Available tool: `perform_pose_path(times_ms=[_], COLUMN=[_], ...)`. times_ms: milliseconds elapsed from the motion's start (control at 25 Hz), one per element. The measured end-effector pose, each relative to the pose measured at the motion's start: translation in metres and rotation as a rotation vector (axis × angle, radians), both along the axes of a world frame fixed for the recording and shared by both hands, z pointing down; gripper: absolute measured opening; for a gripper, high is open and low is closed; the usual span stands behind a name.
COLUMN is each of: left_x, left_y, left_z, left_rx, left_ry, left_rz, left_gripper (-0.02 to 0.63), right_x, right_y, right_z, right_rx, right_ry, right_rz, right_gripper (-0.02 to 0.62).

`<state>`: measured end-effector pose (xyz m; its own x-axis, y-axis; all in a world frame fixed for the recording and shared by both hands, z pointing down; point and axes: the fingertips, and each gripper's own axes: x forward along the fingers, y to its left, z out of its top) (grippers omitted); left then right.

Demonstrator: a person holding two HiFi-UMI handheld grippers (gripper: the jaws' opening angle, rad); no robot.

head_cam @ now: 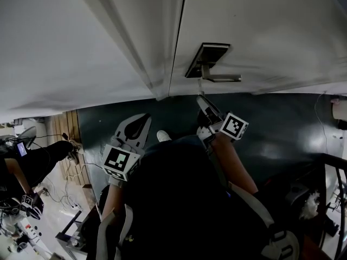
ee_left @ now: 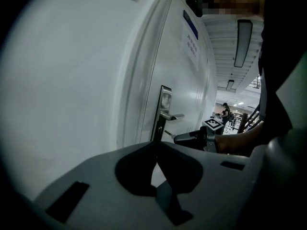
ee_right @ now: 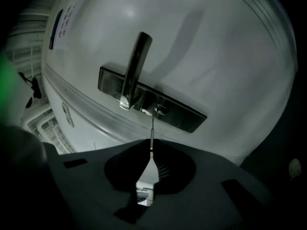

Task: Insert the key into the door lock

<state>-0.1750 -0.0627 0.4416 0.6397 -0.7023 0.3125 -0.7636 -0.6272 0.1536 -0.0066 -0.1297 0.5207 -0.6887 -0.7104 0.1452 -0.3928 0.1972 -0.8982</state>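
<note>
A metal lock plate (head_cam: 207, 60) with a lever handle (head_cam: 223, 78) sits on the white door (head_cam: 271, 26). My right gripper (head_cam: 202, 99) is just below it, shut on a thin key (head_cam: 199, 86) that points up at the plate. In the right gripper view the key (ee_right: 151, 134) sticks out from the shut jaws. Its tip lies just short of the keyhole (ee_right: 161, 109), slightly to its left, beneath the handle (ee_right: 135, 70). My left gripper (head_cam: 136, 127) hangs lower left, away from the door, jaws together and holding nothing. The left gripper view shows the plate (ee_left: 164, 104) and the right gripper (ee_left: 193, 138).
The door jamb (head_cam: 157, 83) runs left of the lock. Below is dark floor (head_cam: 282, 129). A seated person (head_cam: 32, 167) and cables (head_cam: 70, 194) are at the lower left, a black railing (head_cam: 336, 199) at the right. A white shoe tip (head_cam: 162, 136) shows between the grippers.
</note>
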Motion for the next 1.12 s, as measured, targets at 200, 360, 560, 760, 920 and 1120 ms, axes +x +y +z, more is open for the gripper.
perform_pose_path(times_ms=[200,360,560,760,920,1120], left_x=[-0.002,0.001,0.001,-0.001,-0.003,-0.007], left_y=[-0.007,-0.009,-0.01,-0.01,-0.01,-0.011], left_z=[0.001,0.003,0.003,0.003,0.004,0.002], left_rx=[0.0,-0.005,-0.003,-0.002,-0.004,0.0], left_ry=[-0.009,-0.02,-0.018,-0.017,-0.016,-0.015], left_rz=[0.011,0.026,0.028,0.024,0.017,0.009], left_gripper=[0.008,0.008,0.008,0.008,0.008,0.008], right_x=[0.003,0.006,0.003,0.0,-0.001,-0.001], right_y=[-0.012,-0.017,-0.019,-0.023,-0.026,-0.029], right_z=[0.003,0.009,0.009,0.005,0.005,0.006], right_rx=[-0.026,-0.066,-0.083,-0.091,-0.101,-0.125], right_ry=[-0.069,-0.129,-0.167,-0.21,-0.242,-0.284], right_rz=[0.024,0.045,0.046,0.048,0.057,0.076], right_gripper=[0.032,0.032,0.032,0.032,0.032,0.032])
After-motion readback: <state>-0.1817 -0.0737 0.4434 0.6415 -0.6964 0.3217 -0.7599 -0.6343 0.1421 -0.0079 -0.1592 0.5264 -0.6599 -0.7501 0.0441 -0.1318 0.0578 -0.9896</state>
